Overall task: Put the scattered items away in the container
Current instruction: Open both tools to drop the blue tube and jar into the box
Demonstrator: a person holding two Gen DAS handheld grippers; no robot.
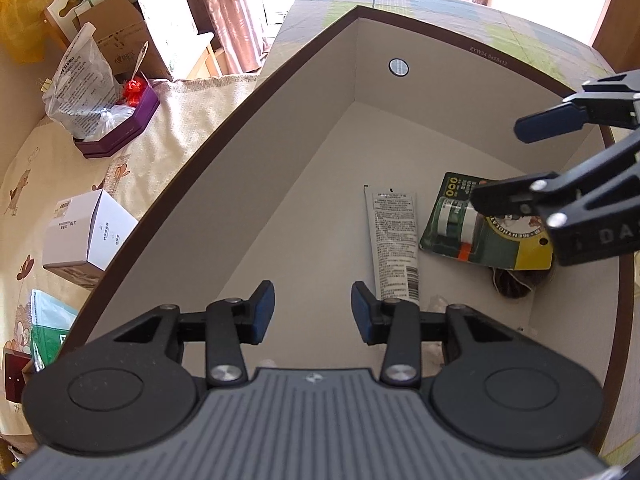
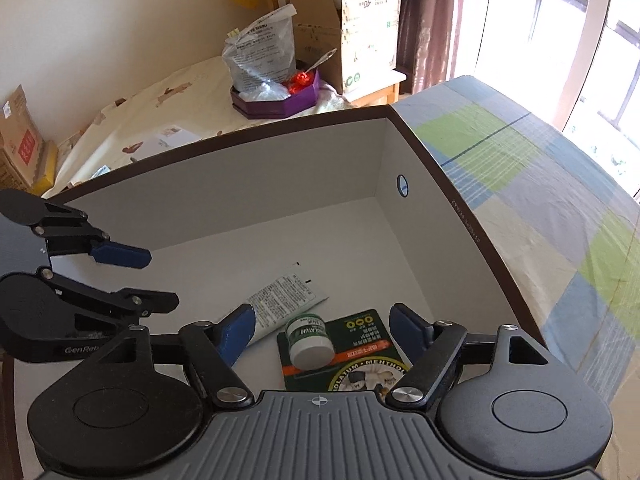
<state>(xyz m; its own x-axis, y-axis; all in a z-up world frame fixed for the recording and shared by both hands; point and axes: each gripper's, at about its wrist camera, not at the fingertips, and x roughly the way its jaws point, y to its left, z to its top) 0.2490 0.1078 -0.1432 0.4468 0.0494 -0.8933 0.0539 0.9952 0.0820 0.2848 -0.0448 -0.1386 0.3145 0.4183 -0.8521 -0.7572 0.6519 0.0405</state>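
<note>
A large box (image 1: 240, 120) with a brown rim and white inside (image 2: 240, 136) sits on the bed. On its floor lie a white printed tube (image 1: 394, 240) (image 2: 284, 296) and a green blister card with a small white-capped jar (image 1: 480, 228) (image 2: 310, 342). A dark brown item (image 1: 516, 282) peeks out from under the card. My left gripper (image 1: 313, 312) (image 2: 148, 280) hangs open inside the box, near the tube's lower end, holding nothing. My right gripper (image 2: 322, 334) (image 1: 516, 164) is open above the blister card, its fingers either side of the jar and apart from it.
On the cream blanket left of the box are a purple tray (image 1: 116, 136) (image 2: 276, 100) with a clear bag and red pieces, a white carton (image 1: 88, 232) and a green packet (image 1: 48, 328). Cardboard boxes (image 2: 360, 32) stand behind. A checked bedspread (image 2: 540, 200) lies right.
</note>
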